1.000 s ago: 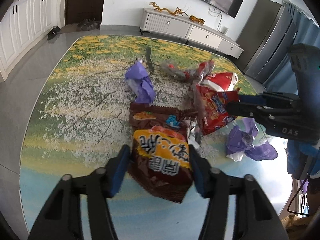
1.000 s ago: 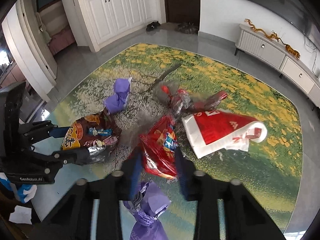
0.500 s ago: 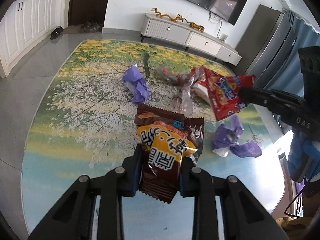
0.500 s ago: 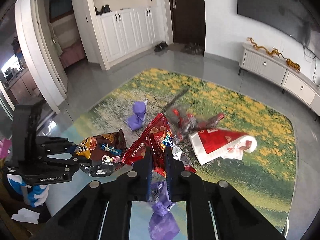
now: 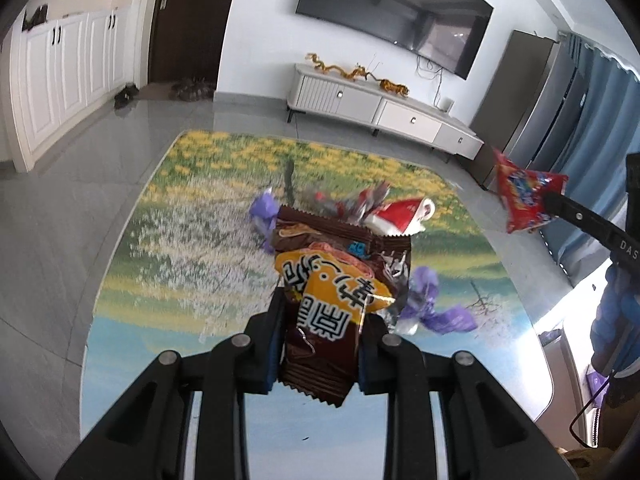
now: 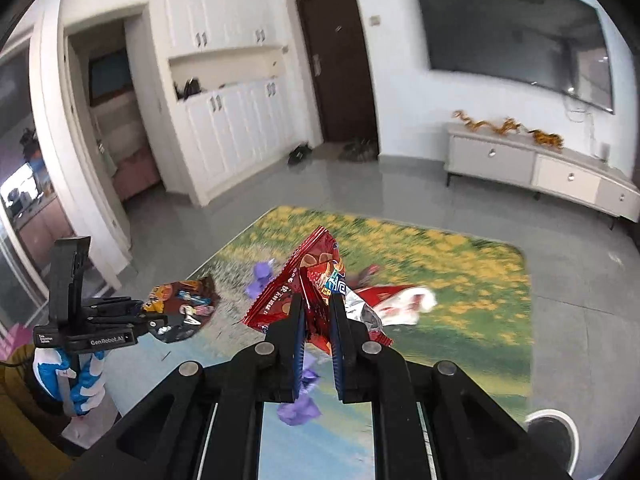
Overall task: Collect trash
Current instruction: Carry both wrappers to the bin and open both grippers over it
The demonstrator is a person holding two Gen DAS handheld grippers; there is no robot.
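Our left gripper (image 5: 320,344) pinches the brown bag (image 5: 340,280); our right gripper (image 6: 317,340) pinches the red bag (image 6: 304,284). The remaining wrappers (image 5: 396,212) lie on the rug (image 5: 160,240) below and ahead of both.

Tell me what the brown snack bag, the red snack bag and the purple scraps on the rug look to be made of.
Brown snack bag: glossy printed plastic film, probably foil-lined; crimped serrated end seams.
Red snack bag: the same kind of film; a silvery inner face shows at its torn edge.
Purple scraps: thin soft plastic or tissue, crumpled and matte; too blurred to say which.
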